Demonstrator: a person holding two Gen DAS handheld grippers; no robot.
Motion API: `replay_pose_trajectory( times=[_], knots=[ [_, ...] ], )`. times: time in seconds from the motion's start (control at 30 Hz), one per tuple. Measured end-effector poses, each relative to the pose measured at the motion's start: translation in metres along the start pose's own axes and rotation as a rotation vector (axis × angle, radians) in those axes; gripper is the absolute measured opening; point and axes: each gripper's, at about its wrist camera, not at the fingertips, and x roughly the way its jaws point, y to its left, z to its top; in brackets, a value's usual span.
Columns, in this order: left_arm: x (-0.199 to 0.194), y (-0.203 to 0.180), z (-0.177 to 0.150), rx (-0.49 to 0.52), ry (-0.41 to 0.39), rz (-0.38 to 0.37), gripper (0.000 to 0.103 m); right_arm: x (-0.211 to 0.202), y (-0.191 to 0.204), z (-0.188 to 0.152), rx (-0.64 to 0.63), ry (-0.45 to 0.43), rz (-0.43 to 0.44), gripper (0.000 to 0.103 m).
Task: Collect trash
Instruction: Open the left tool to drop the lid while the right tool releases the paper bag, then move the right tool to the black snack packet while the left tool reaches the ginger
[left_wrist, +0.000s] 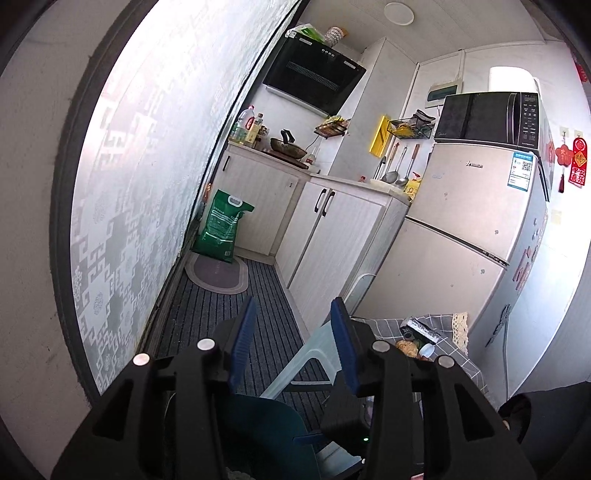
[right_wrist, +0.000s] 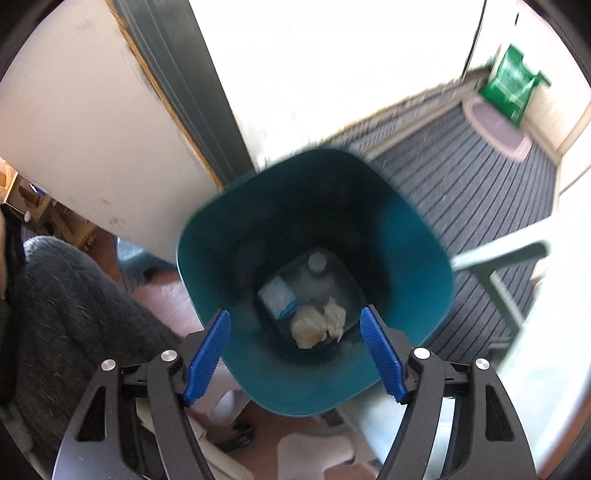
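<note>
A teal trash bin stands open below my right gripper. That gripper points down into it, jaws wide apart, with nothing between the blue pads. On the bin's bottom lie crumpled paper wads, a blue-and-white packet and a clear container with a white cap. My left gripper is open and empty, pointing across the kitchen. The bin's rim shows under it. Loose scraps and a packet lie on a checked cloth at right.
A pale plastic stool stands ahead on the striped mat. White cabinets and a fridge with a microwave on it fill the right. A green sack leans far left. Dark fuzzy fabric is at my left.
</note>
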Motion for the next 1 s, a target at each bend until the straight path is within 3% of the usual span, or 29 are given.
replay_pose_trajectory(
  times=[0.3,0.43,0.6,1.0],
  knots=[
    [0.003,-0.008,0.009,-0.019,-0.038,-0.016,0.047,-0.090,-0.005,0.000,-0.018,-0.309,-0.049,0.065],
    [0.009,-0.019,0.009,-0.011,-0.037,-0.030,0.050,-0.120,-0.019,-0.010,-0.016,-0.399,-0.135,0.057],
    [0.028,-0.040,0.005,0.021,0.006,-0.050,0.056,-0.151,-0.047,-0.025,0.009,-0.464,-0.245,0.054],
    [0.086,-0.095,-0.019,0.110,0.162,-0.087,0.059,-0.202,-0.123,-0.074,0.087,-0.532,-0.442,0.054]
  ],
)
